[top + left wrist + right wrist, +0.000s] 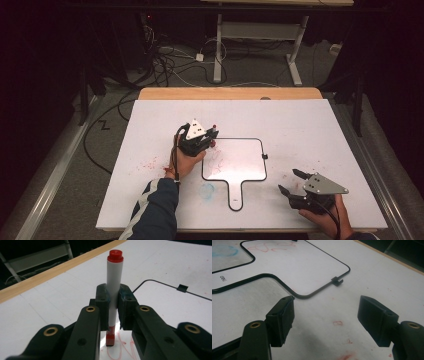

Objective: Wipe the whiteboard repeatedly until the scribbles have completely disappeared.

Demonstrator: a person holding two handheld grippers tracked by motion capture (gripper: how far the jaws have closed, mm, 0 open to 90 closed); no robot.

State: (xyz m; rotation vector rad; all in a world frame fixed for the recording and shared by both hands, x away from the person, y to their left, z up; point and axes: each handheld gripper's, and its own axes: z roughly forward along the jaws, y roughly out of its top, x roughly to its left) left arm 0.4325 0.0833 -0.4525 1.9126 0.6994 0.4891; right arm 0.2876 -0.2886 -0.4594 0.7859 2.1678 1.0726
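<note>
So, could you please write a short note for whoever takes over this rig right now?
Left claw: shut on the red marker, held upright, tip down on the small whiteboard at its left edge.
Right claw: open, empty, hovering over the white table just right of the whiteboard's handle.
Done: red scribbles already on the board, next to the tip.
Left: judging by this, carry on drawing; what the final drawing should be cannot be told. The right claw could perhaps steady the board.

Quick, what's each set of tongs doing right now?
Left tongs: closed on the red marker, its tip on the whiteboard.
Right tongs: open, holding nothing.
</note>
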